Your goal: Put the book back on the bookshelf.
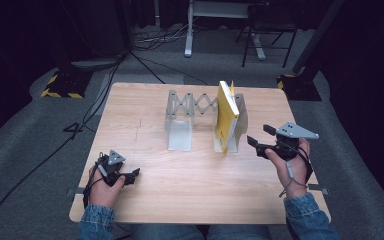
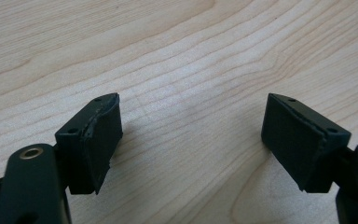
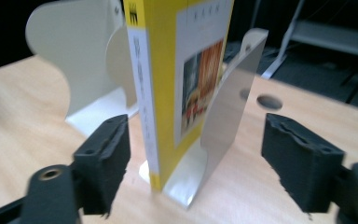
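The right gripper is hanging open just right of the book, its 2 jaws standing wide with nothing between the pads; in the right gripper view the book is showing past the gap, apart from both pads. The left gripper is resting near the table's front left, jaws also spread wide over bare wood and holding nothing.

The book is standing upright in the right end of the rack, spine toward the person, leaning slightly against the right end plate. The rack's other plate is sitting well apart to the left, with the scissor links joining the 2.

Judging by this, the step in hand is letting go of the shelved book and clearing away. To do it well, the right gripper should be drawing straight back along its own line, keeping both pads off the cover and the plate, since a sideways brush could be tipping the book leftward into the open span, where nothing is propping it. Keeping the jaws wide until fully clear is helping. The left gripper, being idle, could be steadying the rack's base if the book starts to lean.
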{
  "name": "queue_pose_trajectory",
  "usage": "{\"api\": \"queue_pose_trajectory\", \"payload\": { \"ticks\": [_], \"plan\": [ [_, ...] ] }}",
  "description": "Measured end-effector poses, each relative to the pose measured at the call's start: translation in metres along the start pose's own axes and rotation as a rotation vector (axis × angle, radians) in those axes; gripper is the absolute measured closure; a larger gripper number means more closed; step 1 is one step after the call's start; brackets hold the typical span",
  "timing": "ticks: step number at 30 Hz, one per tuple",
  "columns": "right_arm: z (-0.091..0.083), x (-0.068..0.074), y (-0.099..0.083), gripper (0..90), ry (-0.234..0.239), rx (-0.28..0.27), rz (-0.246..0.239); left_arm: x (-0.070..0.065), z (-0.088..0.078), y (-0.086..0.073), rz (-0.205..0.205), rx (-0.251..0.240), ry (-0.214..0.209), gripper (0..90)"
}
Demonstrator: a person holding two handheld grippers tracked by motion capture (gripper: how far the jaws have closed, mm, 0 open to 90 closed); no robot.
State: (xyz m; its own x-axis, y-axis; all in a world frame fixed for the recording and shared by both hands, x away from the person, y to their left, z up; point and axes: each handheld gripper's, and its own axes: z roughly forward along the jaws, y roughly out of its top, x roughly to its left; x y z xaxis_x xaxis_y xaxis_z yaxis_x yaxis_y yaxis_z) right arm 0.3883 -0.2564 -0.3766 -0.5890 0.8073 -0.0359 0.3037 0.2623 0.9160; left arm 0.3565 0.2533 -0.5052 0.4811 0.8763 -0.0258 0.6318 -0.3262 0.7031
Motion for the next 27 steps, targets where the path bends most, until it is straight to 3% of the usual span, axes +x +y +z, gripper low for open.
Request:
{"api": "queue_pose_trajectory", "payload": {
  "ticks": [3,5,10,15,17,19,27],
  "plan": [
    [-0.006,-0.007,-0.002,22.2,0.019,0.026,0.005,0.001,-0.001,-0.001,-0.001,0.000,0.002,20.8],
    [-0.017,-0.020,-0.009,19.5,0.013,0.045,0.014,0.002,-0.002,-0.002,-0.004,0.000,-0.001,20.8],
    [-0.023,-0.035,-0.022,16.9,0.020,0.087,0.026,0.003,-0.003,-0.003,0.000,0.002,0.000,20.7],
    [-0.021,-0.047,-0.039,16.7,0.047,0.145,0.035,0.004,-0.005,-0.004,0.009,0.003,0.002,20.7],
    [-0.020,-0.049,-0.043,16.7,0.047,0.155,0.042,0.004,-0.006,-0.005,0.003,0.004,-0.001,20.7],
    [-0.015,-0.058,-0.056,16.8,0.036,0.198,0.068,0.004,-0.007,-0.007,0.005,0.002,-0.001,20.7],
    [-0.001,-0.072,-0.088,17.3,0.023,0.308,0.110,0.004,-0.009,-0.009,0.008,0.001,-0.009,20.8]
  ]
}}
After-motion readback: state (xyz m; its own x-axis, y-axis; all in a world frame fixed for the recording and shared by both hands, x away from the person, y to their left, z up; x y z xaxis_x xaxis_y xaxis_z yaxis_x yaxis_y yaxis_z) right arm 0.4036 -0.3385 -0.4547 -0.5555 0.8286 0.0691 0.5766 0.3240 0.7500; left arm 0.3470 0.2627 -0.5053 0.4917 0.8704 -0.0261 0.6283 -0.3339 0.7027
